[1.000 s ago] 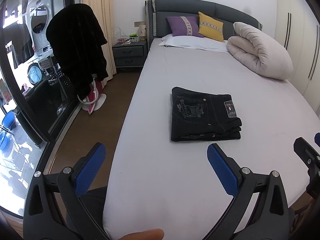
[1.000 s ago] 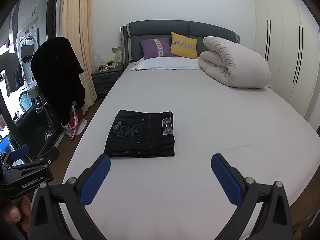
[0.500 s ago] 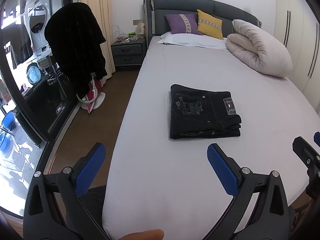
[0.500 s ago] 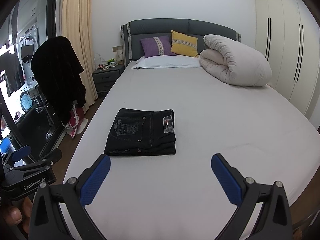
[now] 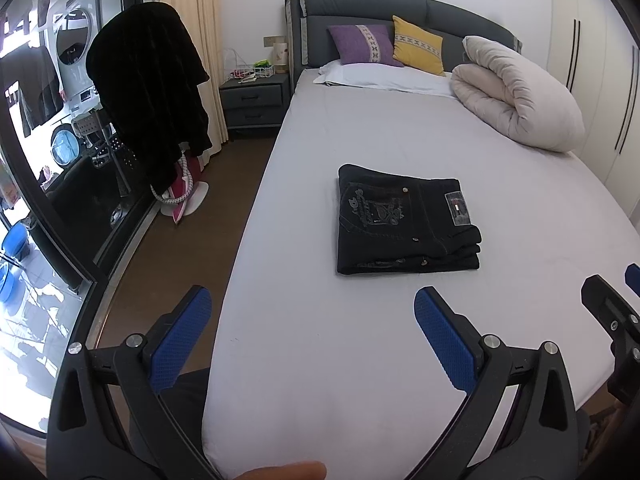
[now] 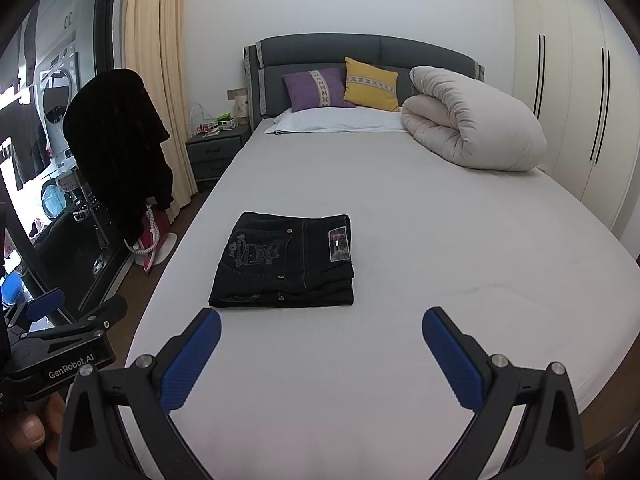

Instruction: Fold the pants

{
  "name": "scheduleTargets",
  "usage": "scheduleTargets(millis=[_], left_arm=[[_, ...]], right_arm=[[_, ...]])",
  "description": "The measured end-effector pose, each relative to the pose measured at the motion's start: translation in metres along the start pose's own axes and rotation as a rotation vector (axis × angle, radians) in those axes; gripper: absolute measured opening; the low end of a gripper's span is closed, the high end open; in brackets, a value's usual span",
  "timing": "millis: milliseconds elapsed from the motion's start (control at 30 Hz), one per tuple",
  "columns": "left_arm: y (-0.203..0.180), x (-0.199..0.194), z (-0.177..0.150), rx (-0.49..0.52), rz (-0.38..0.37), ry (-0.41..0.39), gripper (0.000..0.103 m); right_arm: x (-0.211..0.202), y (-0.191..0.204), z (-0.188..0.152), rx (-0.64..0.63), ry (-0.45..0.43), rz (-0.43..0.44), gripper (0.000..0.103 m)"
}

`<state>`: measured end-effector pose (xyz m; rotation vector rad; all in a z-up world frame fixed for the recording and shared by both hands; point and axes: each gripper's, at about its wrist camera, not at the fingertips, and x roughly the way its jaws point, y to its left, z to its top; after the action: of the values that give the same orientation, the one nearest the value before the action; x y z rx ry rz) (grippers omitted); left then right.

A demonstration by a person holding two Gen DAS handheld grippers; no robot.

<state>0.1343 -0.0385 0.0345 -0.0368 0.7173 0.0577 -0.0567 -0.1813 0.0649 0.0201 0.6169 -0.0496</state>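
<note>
Black pants (image 5: 404, 220) lie folded into a neat rectangle on the grey bed sheet (image 5: 360, 360), a stitched back pocket and a small label facing up. In the right wrist view the same pants (image 6: 286, 264) sit left of centre. My left gripper (image 5: 310, 320) hangs open near the foot of the bed, well short of the pants, with nothing between its blue pads. My right gripper (image 6: 320, 340) is also open and empty, just in front of the pants. The left gripper (image 6: 60, 340) shows at the left edge of the right wrist view, with a hand under it.
A rolled beige duvet (image 5: 520, 96) lies at the far right of the bed, with purple and yellow cushions (image 5: 384, 44) by the headboard. A dark garment (image 5: 148, 88) hangs left of the bed over a brown floor. A nightstand (image 5: 252, 100) and white wardrobes (image 6: 568, 100) stand beyond.
Both cameras have shifted slightly, so the pants sit a little differently in view. The pants have not moved on the bed, and both grippers stay open.
</note>
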Motion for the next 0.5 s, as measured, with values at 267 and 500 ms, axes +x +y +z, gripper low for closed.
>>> scheduleTargets(millis=[267,500], left_arm=[[0.0,0.0004,-0.0002,0.0,-0.001,0.001,0.103],[0.0004,0.0019,-0.0002,0.002,-0.004,0.007,0.103]], right_arm=[[0.0,-0.0003,0.0009,0.0,0.001,0.001,0.103],[0.0005,0.0007,-0.0003,0.0,0.005,0.003,0.103]])
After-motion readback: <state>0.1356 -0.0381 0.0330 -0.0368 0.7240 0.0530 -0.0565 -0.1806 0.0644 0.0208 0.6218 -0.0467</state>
